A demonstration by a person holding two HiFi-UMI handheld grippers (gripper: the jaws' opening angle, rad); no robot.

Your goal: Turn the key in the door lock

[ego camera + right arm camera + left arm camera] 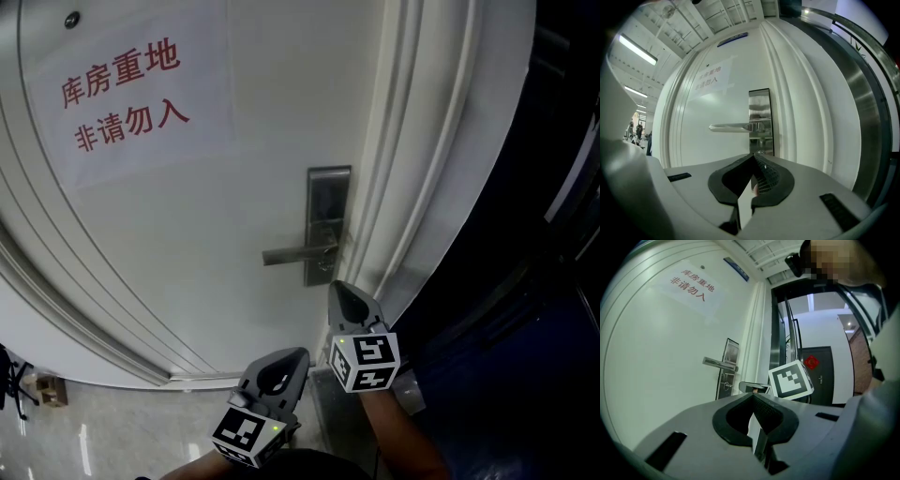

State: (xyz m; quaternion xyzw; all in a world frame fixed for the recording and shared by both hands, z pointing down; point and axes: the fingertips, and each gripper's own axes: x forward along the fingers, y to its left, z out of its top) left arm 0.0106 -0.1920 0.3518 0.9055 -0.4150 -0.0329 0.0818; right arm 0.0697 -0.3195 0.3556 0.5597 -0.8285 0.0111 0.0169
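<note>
A white door carries a steel lock plate with a lever handle pointing left. The round keyhole sits below the handle. My right gripper is level, its tip just under and in front of the keyhole. It is shut, and a small brownish piece, apparently the key, shows between its pads. My left gripper hangs lower and further back from the door, shut with nothing in it.
A paper sign with red characters hangs on the door's upper left. The moulded white door frame runs along the lock's right side, with a dark opening beyond. Glossy floor shows at the bottom left. A dark door stands across the hall.
</note>
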